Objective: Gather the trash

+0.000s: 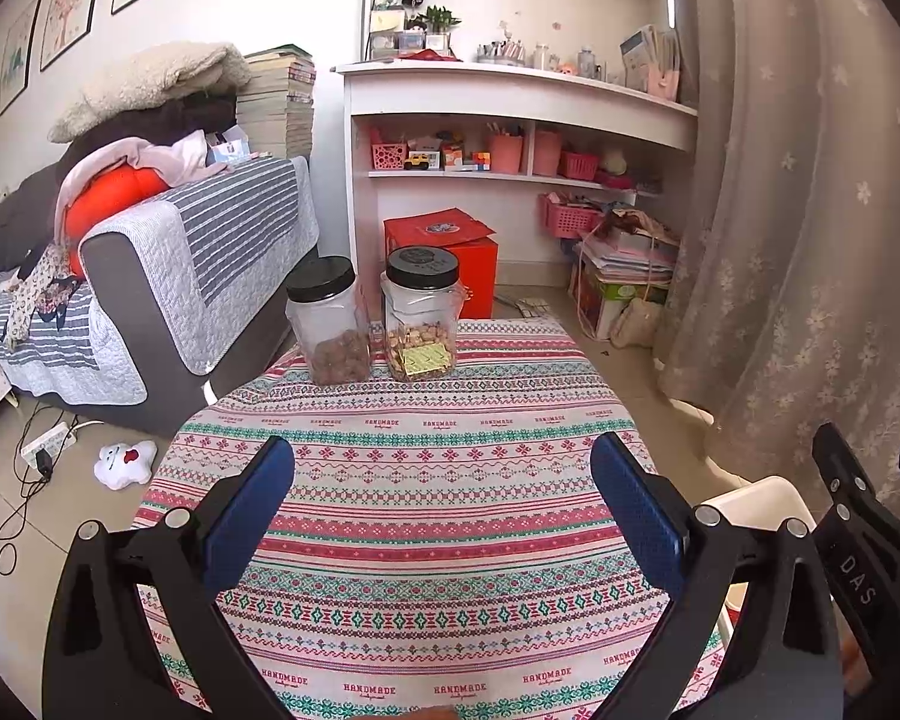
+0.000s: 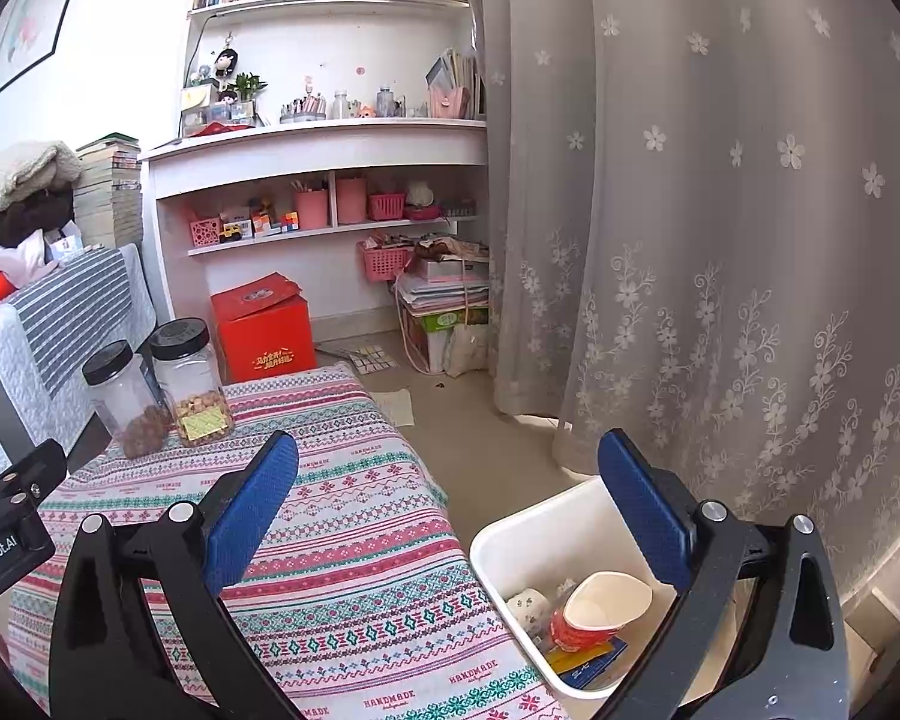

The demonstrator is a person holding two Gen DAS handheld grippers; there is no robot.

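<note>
A white trash bin stands on the floor at the right of the table. In it lie a red paper cup, a crumpled white wad and a blue and yellow wrapper. My right gripper is open and empty, between the table edge and the bin. My left gripper is open and empty above the patterned tablecloth. The bin's corner shows in the left wrist view, beside the right gripper.
Two black-lidded clear jars stand at the table's far edge: one with brown snacks, one with nuts and a yellow label. A sofa is to the left. A red box, a shelf unit and a curtain lie beyond.
</note>
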